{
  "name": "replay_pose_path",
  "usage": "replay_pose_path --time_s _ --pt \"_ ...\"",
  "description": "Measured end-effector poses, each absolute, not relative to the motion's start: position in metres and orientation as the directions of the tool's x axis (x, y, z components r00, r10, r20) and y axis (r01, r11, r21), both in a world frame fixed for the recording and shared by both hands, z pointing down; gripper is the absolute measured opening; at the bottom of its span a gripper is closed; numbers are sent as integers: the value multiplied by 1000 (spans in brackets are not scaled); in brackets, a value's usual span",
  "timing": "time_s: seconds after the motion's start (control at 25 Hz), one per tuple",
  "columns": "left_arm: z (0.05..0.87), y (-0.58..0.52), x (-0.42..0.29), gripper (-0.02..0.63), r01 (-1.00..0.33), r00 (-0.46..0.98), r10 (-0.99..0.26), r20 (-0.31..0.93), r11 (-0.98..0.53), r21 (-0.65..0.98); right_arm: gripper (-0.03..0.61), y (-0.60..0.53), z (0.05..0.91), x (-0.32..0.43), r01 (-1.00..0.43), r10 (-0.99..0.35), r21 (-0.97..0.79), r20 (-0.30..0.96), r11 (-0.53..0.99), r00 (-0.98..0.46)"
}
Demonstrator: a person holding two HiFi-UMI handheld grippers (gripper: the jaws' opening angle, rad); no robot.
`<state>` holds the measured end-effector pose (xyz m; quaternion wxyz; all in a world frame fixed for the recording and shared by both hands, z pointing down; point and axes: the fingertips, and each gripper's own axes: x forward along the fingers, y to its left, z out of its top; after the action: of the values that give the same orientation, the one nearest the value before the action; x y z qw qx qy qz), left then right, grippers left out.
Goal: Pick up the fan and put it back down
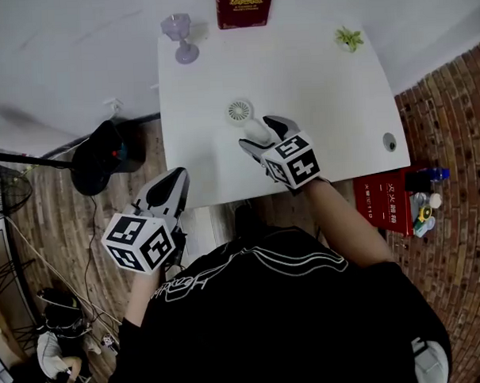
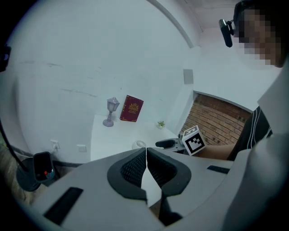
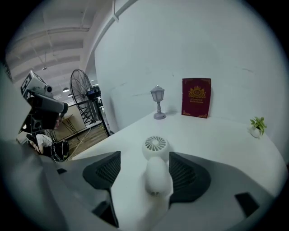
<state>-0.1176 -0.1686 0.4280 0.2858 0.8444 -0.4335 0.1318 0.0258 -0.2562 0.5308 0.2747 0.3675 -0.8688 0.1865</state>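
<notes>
A small white hand-held fan (image 1: 240,113) lies flat on the white table (image 1: 323,104), its round head away from me and its handle (image 3: 156,177) pointing toward me. My right gripper (image 1: 259,133) is open, one jaw on each side of the handle; its right jaw sits close to the handle and its left jaw stands apart (image 3: 145,156). My left gripper (image 1: 173,184) is shut on nothing, held off the table's near left edge above the floor (image 2: 146,151). The fan (image 2: 139,145) shows small in the left gripper view.
At the table's far edge stand a lavender lantern-shaped lamp (image 1: 181,36), a dark red book (image 1: 245,5) and a tiny potted plant (image 1: 349,39). A red box (image 1: 381,195) and a black object (image 1: 103,153) lie on the wooden floor beside the table.
</notes>
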Motion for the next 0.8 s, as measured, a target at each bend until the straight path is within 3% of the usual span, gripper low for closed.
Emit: replay_pose_path --time_s 0.48,0.64,0.8 --pt "446 -192 -133 34 -823 563 -666 488 -405 398 310 -283 585 22 -743 -470 -112 710 660 -525" --pt "451 -193 -134 32 -823 564 -662 493 -400 405 280 -282 592 21 -739 -459 -97 727 667 -510" --pt "450 -196 -132 32 -822 565 -662 492 -400 405 206 -286 593 26 -752 -480 -67 731 656 -484"
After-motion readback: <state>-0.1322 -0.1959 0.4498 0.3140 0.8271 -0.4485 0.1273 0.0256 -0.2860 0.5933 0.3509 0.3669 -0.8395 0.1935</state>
